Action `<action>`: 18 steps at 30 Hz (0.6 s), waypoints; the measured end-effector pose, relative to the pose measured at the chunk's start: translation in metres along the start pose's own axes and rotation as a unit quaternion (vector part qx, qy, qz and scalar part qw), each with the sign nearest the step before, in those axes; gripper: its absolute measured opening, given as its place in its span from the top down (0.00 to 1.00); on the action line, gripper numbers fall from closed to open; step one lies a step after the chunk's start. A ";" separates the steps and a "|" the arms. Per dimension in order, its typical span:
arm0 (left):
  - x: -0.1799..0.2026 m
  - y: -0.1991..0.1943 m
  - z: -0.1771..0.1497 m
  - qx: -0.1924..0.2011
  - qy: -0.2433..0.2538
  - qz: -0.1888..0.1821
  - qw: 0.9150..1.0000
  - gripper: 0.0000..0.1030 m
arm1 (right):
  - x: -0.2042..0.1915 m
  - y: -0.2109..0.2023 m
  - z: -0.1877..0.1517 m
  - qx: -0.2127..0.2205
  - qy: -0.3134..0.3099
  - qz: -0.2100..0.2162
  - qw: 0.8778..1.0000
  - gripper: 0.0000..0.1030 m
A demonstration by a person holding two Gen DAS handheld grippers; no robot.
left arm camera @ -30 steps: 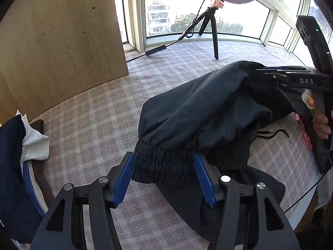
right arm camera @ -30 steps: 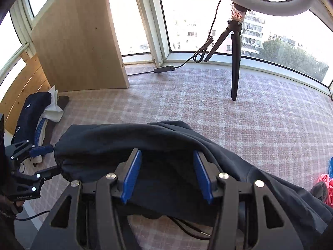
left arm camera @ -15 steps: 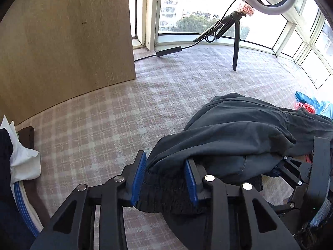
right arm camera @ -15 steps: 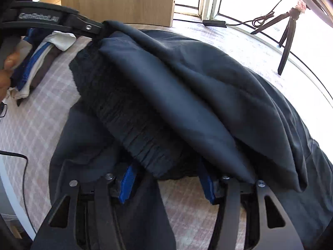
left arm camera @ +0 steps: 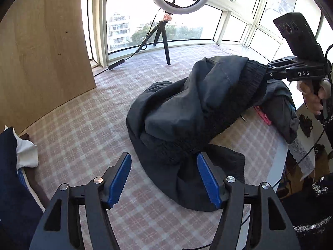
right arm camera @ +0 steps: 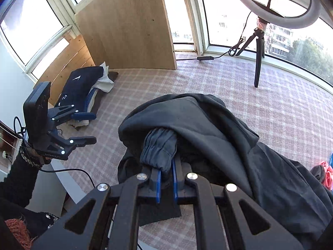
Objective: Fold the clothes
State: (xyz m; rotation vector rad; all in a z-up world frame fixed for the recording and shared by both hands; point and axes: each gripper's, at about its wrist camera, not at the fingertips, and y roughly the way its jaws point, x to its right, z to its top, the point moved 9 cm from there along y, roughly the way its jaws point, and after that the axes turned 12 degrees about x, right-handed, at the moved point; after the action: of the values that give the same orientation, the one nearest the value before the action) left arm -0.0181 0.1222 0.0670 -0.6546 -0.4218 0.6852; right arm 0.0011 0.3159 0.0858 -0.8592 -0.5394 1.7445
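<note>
A dark grey garment with ribbed elastic cuffs (left arm camera: 187,108) lies bunched on the pink checked tablecloth (left arm camera: 83,125). My left gripper (left arm camera: 164,179) is open and empty just in front of the garment's near edge; it also shows in the right wrist view (right arm camera: 91,128), held apart from the cloth. My right gripper (right arm camera: 166,184) is shut on a gathered cuff of the garment (right arm camera: 158,150) and holds that end raised; it shows in the left wrist view (left arm camera: 268,70) at the upper right.
A pile of folded clothes (right arm camera: 83,87) lies at the table's left. A wooden board (left arm camera: 41,52) stands behind it. A ring light on a tripod (left arm camera: 164,33) stands at the back with a cable. Pink and blue items (right arm camera: 326,170) lie at the right edge.
My left gripper has opened and let go of the ribbed cuff, and drawn back from the garment. My right gripper has closed on a cuff and lifted it.
</note>
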 end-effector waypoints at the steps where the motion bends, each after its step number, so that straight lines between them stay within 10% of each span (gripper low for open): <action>1: 0.010 0.006 -0.005 -0.003 0.009 -0.005 1.000 0.38 | 0.010 -0.005 -0.003 0.002 0.021 -0.005 1.000 0.92; 18: 0.166 0.136 0.002 -0.020 0.038 -0.117 0.992 0.42 | 0.099 -0.102 0.020 0.079 0.143 -0.095 0.982 0.93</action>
State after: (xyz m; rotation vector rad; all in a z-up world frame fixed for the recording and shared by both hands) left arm 0.0374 0.3186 0.0007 -0.6553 -0.4354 0.4283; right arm 0.0314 0.4443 0.1435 -0.8962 -0.2785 1.4383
